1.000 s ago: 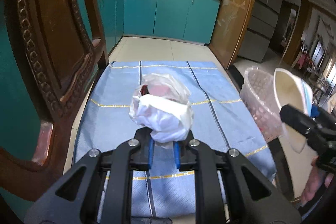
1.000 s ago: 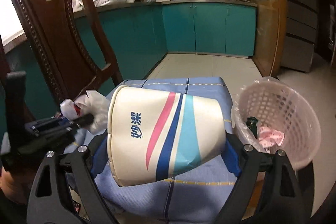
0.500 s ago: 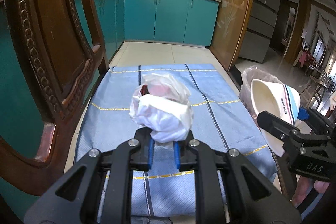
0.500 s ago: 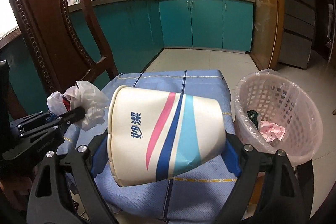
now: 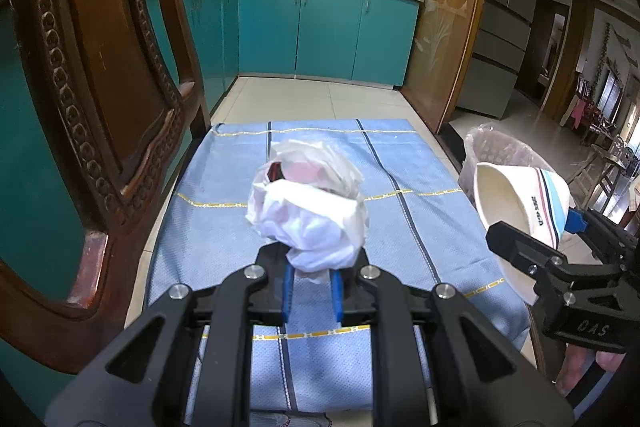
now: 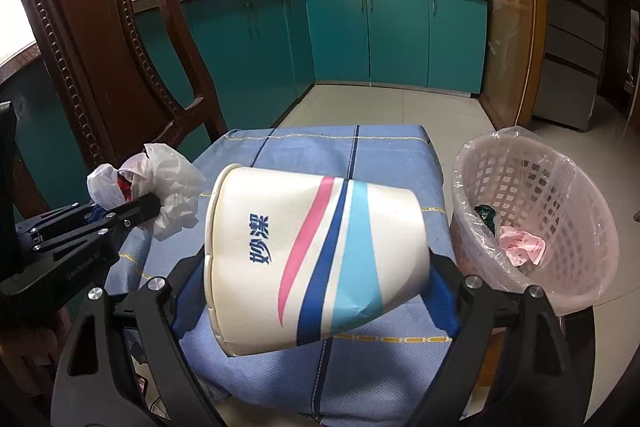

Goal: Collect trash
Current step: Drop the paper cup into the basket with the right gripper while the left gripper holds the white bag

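A: Item one, change since the earlier frames: the right gripper (image 6: pixel 316 263) with its paper cup (image 6: pixel 312 259) is showing further from the pink basket (image 6: pixel 532 223) in the left view; the left gripper (image 5: pixel 311 281) is staying put.

B: Holdings. We are pinching the crumpled plastic bag (image 5: pixel 308 215) by its lower tail, left jaws nearly closed, above the middle of the blue cloth (image 5: pixel 400 163). Right jaws are standing wide, pressing the cup's rim and base, above the cloth's right edge.

A: Handling note: we are advising carrying the cup fully over the basket's rim before opening, since the basket is sitting off the cloth's right edge.

B: Obscured: the cup is hiding the right fingertips; the bag's red contents and the dark item in the basket are unidentifiable.
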Available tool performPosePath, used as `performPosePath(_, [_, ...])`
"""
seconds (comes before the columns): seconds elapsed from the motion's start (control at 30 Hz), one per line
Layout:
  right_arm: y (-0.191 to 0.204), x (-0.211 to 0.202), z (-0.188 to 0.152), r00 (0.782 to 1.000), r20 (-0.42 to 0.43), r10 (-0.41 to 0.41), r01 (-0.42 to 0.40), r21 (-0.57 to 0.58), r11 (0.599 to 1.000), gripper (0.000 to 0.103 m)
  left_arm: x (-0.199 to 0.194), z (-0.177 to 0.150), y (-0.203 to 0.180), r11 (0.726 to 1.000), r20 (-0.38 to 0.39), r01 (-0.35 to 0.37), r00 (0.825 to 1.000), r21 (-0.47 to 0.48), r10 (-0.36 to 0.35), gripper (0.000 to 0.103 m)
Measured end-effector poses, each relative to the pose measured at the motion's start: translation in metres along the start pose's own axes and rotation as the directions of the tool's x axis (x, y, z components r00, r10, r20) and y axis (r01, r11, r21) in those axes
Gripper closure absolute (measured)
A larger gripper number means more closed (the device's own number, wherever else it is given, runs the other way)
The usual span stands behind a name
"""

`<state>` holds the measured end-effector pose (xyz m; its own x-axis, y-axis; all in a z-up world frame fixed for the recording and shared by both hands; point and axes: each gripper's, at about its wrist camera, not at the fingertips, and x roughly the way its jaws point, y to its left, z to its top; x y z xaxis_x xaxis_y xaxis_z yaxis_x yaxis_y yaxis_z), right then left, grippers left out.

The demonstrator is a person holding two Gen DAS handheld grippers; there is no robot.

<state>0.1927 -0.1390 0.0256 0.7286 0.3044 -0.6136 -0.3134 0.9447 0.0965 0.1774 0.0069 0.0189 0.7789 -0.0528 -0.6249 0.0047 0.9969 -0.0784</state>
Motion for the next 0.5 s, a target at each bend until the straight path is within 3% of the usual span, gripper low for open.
performPosePath(0.07, [-0.004,-0.001,0.002,1.0,0.005,-0.014,0.014,0.003,1.0,0.017,0.0,0.0,0.0,1.0,-0.003,0.001,1.0,0.001,-0.001,0.087])
performPosePath(0.17, [-0.026,-0.015,0.018,0.993,0.086,-0.076,0.072,0.049,0.996,0.016,0.0,0.0,0.0,1.0,-0.01,0.007,1.0,-0.003,-0.007,0.087])
performPosePath(0.27, [-0.072,-0.031,0.04,0.962,0.181,-0.205,0.175,0.168,0.97,0.016,0.001,0.001,0.001,1.0,-0.014,0.013,1.0,-0.007,-0.013,0.087])
performPosePath(0.33, [-0.109,-0.026,0.049,0.952,0.177,-0.249,0.203,0.245,0.948,0.016,0.003,0.001,0.0,1.0,-0.016,0.014,1.0,-0.006,-0.014,0.087])
performPosePath(0.4, [-0.135,-0.012,0.049,0.944,0.146,-0.295,0.248,0.274,0.929,0.003,0.005,0.0,0.0,1.0,-0.021,0.014,1.0,-0.001,-0.014,0.087])
performPosePath(0.5, [-0.172,0.002,0.04,0.943,0.046,-0.329,0.291,0.362,0.886,0.003,0.009,-0.003,0.0,1.0,-0.033,0.017,0.999,0.011,-0.017,0.087])
